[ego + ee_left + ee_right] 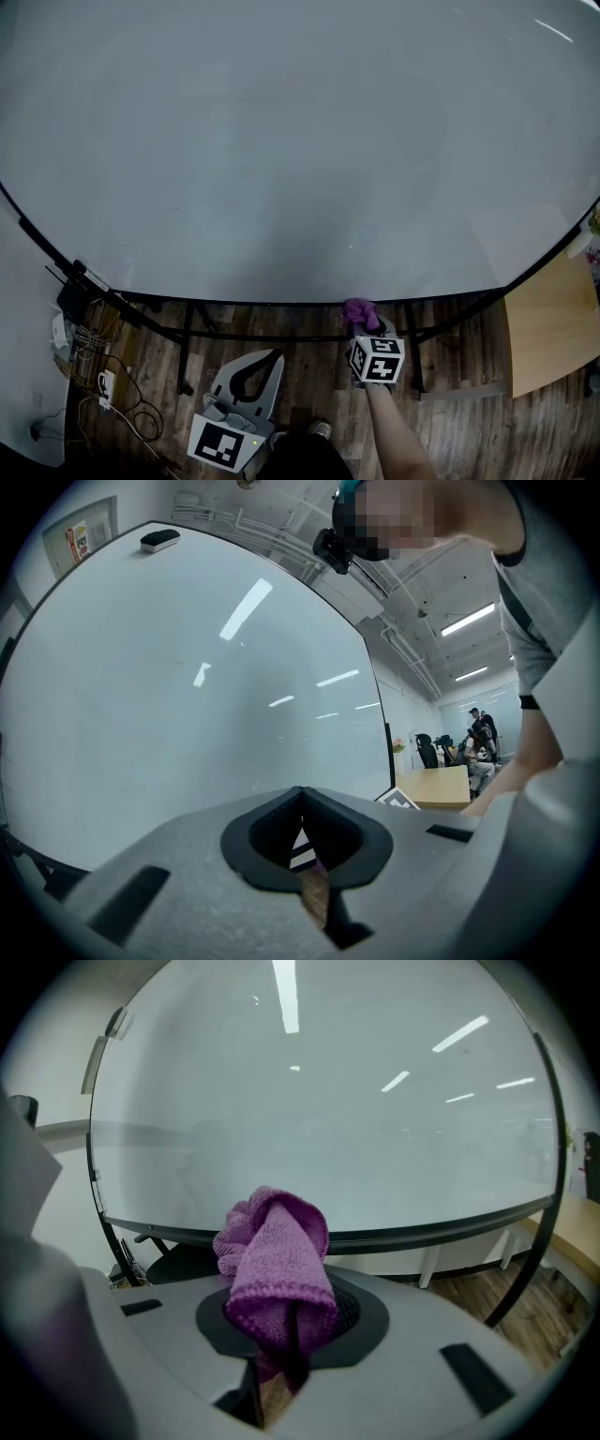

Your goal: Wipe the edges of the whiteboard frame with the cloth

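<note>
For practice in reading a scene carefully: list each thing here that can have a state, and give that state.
Purple cloth: bunched, clamped in the jaws, up by the bottom frame edge; contact unclear.
Right gripper: shut on the cloth.
Left gripper: shut, empty, held low.
Whiteboard: upright, surface blank.

The floor point(459, 431) is dark wood. At the left, thin cables point(131, 403) lie in a tangle on it, near a white plug strip point(105, 386) and a black box point(71, 298). A light wooden desk point(548, 328) stands at the right. Far off, people point(480, 742) are by a black chair point(427, 750). Long lights point(466, 621) shine on the ceiling. A poster point(80, 538) hangs on the wall.
</note>
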Tool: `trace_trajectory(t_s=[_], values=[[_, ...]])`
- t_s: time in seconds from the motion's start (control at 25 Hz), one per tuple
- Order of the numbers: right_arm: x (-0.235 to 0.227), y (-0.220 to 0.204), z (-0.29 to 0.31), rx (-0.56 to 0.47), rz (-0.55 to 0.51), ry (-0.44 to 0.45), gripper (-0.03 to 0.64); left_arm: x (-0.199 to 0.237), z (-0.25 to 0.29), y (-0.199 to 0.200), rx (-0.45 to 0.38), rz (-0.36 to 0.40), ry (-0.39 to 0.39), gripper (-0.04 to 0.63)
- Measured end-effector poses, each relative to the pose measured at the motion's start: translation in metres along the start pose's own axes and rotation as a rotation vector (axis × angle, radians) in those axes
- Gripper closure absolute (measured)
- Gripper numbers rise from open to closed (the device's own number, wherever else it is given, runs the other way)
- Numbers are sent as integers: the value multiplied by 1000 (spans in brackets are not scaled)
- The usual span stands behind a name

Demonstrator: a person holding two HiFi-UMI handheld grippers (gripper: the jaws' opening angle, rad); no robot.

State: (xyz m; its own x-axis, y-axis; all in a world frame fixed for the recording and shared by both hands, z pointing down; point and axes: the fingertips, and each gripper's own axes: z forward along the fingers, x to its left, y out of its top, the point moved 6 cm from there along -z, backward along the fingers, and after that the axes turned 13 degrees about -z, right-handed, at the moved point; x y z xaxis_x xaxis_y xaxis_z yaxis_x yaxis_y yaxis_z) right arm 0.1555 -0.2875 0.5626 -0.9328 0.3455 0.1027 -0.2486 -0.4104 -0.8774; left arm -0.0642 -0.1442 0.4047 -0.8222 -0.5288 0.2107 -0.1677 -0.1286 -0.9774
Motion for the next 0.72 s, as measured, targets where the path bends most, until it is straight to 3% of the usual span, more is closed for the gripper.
trace_trajectory(t_s=[0.4, 0.72], values=[[5, 1, 0, 19, 39, -78, 537, 23, -15, 0, 31, -7, -85, 578], [5, 2, -1, 27, 39, -104, 537, 33, -13, -3, 37, -21, -105, 578]])
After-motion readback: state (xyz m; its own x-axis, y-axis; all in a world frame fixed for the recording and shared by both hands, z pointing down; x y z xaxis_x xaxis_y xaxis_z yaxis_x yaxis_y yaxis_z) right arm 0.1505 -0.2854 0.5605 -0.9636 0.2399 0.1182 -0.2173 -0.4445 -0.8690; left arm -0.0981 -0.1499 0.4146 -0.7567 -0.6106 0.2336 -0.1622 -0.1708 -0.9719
